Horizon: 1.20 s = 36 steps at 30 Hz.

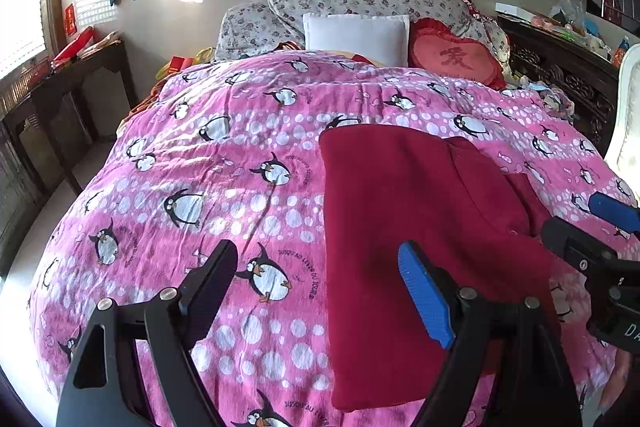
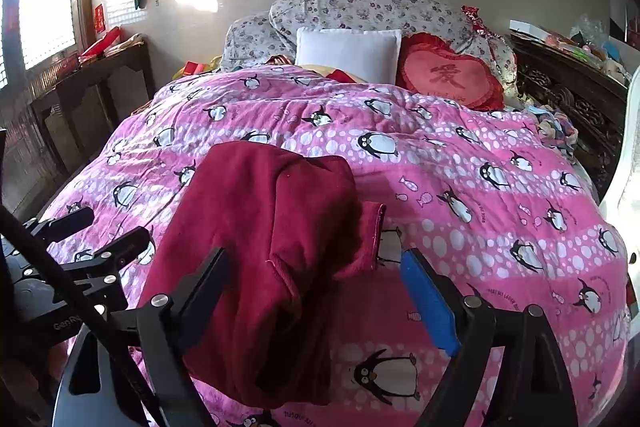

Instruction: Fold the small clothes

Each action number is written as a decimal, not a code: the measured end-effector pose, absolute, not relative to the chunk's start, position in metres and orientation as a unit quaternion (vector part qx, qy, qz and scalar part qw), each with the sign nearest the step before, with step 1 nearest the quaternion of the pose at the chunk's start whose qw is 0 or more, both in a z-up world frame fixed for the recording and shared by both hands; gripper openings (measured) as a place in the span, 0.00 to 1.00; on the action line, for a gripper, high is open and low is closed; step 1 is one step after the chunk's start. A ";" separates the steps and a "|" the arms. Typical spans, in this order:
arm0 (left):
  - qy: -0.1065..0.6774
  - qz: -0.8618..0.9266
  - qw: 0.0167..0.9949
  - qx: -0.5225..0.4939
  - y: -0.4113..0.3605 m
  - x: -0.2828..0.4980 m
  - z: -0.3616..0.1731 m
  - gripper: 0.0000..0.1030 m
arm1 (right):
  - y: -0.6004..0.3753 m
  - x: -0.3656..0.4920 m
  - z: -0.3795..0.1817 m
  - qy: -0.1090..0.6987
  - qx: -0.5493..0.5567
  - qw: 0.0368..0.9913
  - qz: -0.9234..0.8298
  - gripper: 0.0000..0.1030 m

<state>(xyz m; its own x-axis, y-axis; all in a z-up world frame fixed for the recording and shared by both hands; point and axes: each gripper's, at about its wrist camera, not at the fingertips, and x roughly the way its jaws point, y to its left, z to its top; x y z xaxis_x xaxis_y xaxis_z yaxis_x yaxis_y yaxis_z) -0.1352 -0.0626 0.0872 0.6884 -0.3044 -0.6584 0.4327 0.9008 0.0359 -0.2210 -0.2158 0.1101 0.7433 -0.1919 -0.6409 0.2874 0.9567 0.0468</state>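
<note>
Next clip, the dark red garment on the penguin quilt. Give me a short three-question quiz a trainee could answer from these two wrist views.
1. True or false: the left gripper is clamped on the red garment.
2. Multiple choice: what lies at the head of the bed beside the white pillow? A) a heart-shaped red cushion B) a blue basket C) a folded towel
3. Fill in: the garment rests on a pink quilt printed with ____.

Key
1. False. Its jaws stand wide apart, as do those of the right gripper.
2. A, the heart-shaped red cushion.
3. Penguins.
</note>
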 end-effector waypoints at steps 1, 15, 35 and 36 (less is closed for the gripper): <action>0.338 -0.201 0.915 0.094 -0.062 -0.136 0.088 0.80 | -0.215 -0.221 0.110 0.334 0.072 0.931 -0.130 0.88; 0.337 -0.197 0.916 0.092 -0.057 -0.139 0.087 0.80 | -0.210 -0.223 0.107 0.340 0.082 0.926 -0.141 0.91; 0.341 -0.188 0.916 0.094 -0.059 -0.140 0.081 0.80 | -0.211 -0.220 0.100 0.351 0.093 0.922 -0.132 0.92; 0.341 -0.188 0.916 0.095 -0.059 -0.140 0.080 0.80 | -0.211 -0.220 0.100 0.351 0.094 0.922 -0.132 0.92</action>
